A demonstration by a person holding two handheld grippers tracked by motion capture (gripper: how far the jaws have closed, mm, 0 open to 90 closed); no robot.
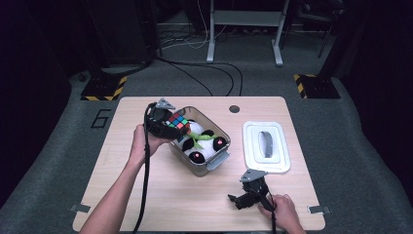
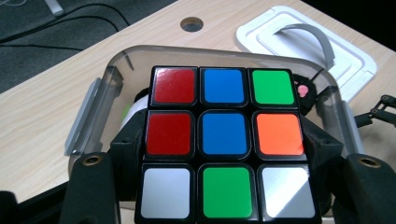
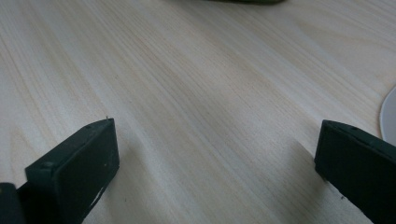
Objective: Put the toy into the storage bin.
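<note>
Dark floor and cables lie around a pale wooden bench [image 1: 122, 195]. On it stands a clear box [image 1: 221, 158] with a panda toy [image 1: 197, 146] inside. The left tool [image 1: 165, 122] pinches a colour cube [image 1: 178, 122] just over the box's far left corner. This looks like the putting-in step. Next, the hand should lower the cube beside the panda and let go. The right tool [image 1: 242, 199] rests spread wide on the near bench. A white lid [image 1: 249, 146] waits at the right.
</note>
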